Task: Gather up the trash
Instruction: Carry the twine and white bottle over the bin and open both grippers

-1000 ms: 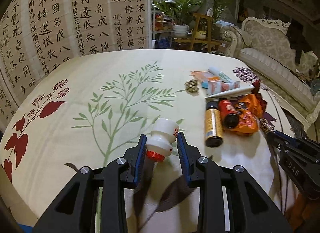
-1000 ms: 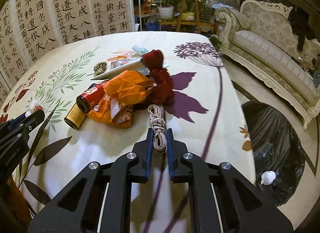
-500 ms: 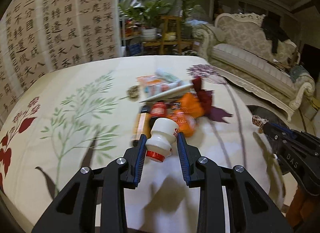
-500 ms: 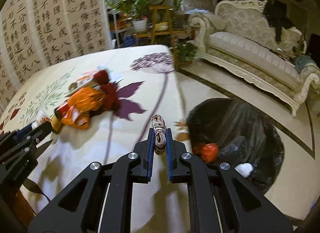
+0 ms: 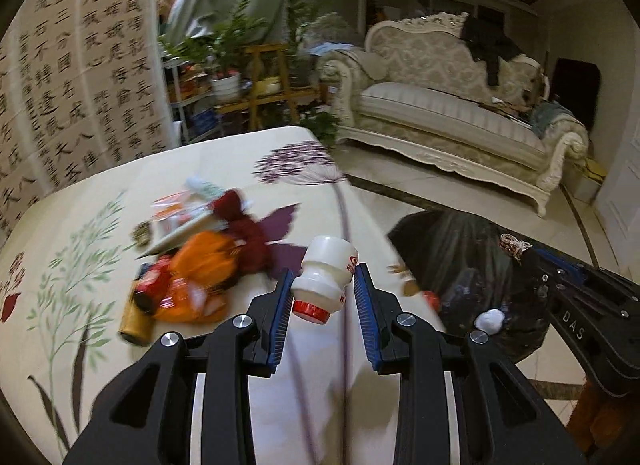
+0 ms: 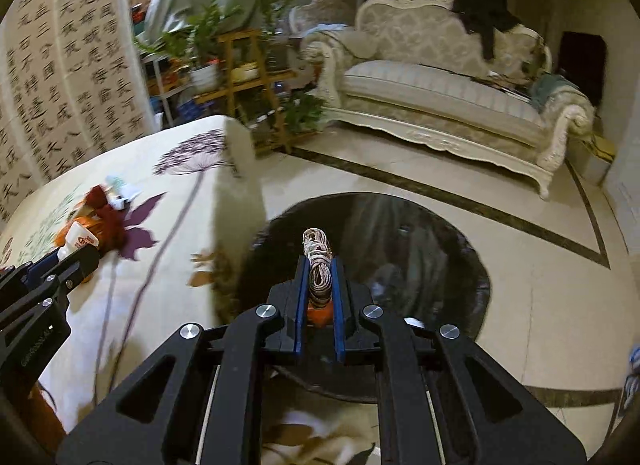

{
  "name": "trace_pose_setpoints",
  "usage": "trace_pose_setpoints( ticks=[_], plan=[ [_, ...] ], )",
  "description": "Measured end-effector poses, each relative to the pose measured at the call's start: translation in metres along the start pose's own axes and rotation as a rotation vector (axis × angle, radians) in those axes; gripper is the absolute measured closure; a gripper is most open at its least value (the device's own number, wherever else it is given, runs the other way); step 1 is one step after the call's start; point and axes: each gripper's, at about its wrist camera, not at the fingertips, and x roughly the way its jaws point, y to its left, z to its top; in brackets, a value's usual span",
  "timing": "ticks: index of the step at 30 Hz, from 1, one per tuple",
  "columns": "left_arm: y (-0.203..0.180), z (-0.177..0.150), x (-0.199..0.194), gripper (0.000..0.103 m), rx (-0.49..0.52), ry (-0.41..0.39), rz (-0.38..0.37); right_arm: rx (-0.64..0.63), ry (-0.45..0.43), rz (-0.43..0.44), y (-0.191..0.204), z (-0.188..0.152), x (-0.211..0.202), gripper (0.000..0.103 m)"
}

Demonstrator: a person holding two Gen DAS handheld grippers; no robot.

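While the left gripper [image 5: 322, 293] has its jaws clamped on a small white bottle [image 5: 326, 279], the right gripper [image 6: 319, 289] has its jaws squeezed tight on a rope bundle [image 6: 318, 265] over the black trash bag [image 6: 420, 249]. More trash [image 5: 200, 269] lies on the tabletop [image 5: 100, 225] at ten o'clock.

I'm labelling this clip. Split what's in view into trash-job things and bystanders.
Job: white bottle in left gripper; string bundle in right gripper; black trash bag; orange wrapper.

Bystanders: sofa; potted plant; calligraphy screen.
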Motion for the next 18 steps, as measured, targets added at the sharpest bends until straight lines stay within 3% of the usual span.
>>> trace_pose_setpoints(
  ticks=[18],
  plan=[
    [-0.071, 0.018, 0.047, 0.071, 0.125, 0.037, -0.037, 0.084, 0.022, -0.051, -0.048, -0.004, 0.032, 0.092]
  ],
)
